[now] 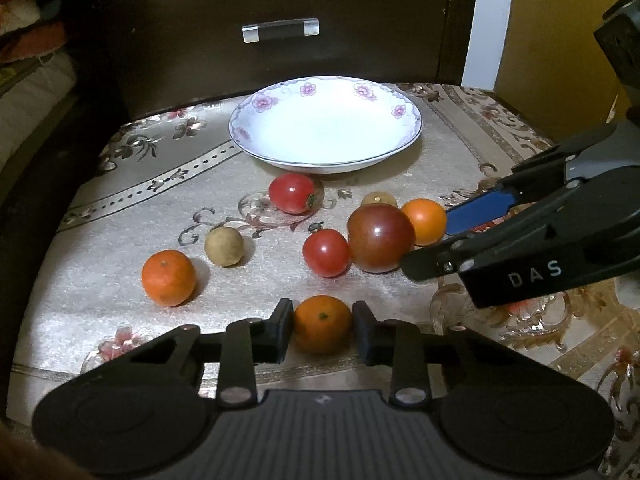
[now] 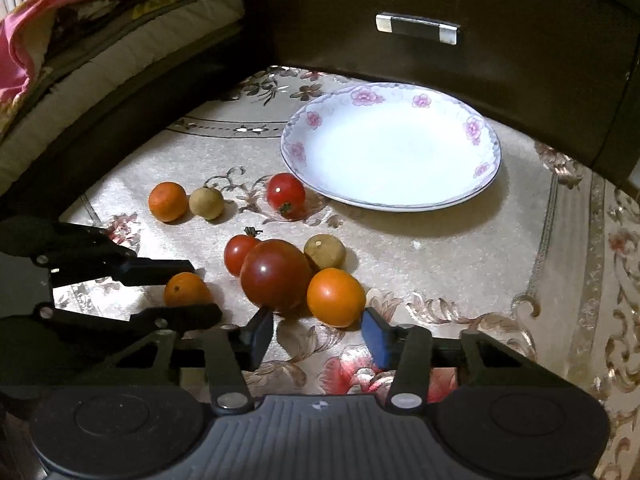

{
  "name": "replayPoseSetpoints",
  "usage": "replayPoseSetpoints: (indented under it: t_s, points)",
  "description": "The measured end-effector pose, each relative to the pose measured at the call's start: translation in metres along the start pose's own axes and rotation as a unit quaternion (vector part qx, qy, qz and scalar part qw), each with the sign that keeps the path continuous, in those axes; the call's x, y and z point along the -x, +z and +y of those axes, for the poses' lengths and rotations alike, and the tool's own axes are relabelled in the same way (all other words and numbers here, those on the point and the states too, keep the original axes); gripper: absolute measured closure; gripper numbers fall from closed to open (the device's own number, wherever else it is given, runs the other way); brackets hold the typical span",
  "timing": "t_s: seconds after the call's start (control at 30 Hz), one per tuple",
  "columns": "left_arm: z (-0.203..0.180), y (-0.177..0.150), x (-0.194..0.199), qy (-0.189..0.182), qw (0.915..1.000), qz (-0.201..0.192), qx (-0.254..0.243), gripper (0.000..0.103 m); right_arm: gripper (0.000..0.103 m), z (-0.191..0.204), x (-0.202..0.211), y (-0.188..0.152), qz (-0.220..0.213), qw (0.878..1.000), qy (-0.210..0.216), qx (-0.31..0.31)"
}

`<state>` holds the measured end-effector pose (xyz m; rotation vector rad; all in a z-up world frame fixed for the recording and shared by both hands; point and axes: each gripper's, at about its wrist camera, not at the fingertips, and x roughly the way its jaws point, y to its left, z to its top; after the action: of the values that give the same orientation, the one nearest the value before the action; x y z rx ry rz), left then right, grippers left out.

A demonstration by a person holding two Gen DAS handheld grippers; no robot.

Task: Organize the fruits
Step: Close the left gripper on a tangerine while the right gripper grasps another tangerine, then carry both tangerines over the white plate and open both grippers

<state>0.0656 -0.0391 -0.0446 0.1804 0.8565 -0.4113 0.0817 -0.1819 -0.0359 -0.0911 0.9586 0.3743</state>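
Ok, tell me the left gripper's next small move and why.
Probably close the left gripper on the small orange: the fruit already sits between its open fingers on the cloth, and the plate beyond holds no fruit yet.

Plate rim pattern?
Pink flowers on the white plate, thin dark edge line; clearest in right wrist view.

We see a table w/ beige floral cloth (image 1: 120, 216). On it: white plate (image 1: 280, 92) w/ pink flowers at the back, then 2 small red tomatoes (image 1: 291, 192), 1 big dark tomato (image 1: 380, 238), 3 oranges (image 1: 168, 278), 1 orange tomato (image 2: 336, 297) & 2 brownish round fruits (image 1: 224, 247), all near the middle.
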Motion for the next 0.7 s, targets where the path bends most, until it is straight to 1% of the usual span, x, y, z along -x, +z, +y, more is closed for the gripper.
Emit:
replayPoseSetpoints:
  t_s: [0.13, 0.23, 0.37, 0.67, 0.7]
  points:
    - [0.002, -0.001, 0.001, -0.017, 0.9998, 0.002, 0.005, 0.066, 0.064, 0.000, 0.000, 0.004, -0.001, 1.000, -0.004, 0.005]
    - [0.000, -0.001, 0.001, -0.016, 0.9999, 0.001, -0.002, 0.066, 0.065, -0.001, -0.001, 0.006, 0.001, 1.000, -0.003, 0.013]
    - [0.002, -0.001, 0.000, -0.021, 0.9998, 0.002, 0.005, 0.066, 0.064, -0.002, 0.002, 0.008, -0.003, 0.999, -0.010, 0.036]
    - [0.000, 0.000, -0.002, -0.019, 0.9998, 0.002, 0.002, 0.065, 0.064, -0.010, -0.009, 0.017, -0.011, 0.999, -0.006, 0.034]
    - [0.000, 0.000, -0.002, -0.019, 0.9998, 0.003, 0.001, 0.065, 0.066, -0.011, -0.009, 0.018, -0.008, 1.000, -0.005, 0.030]
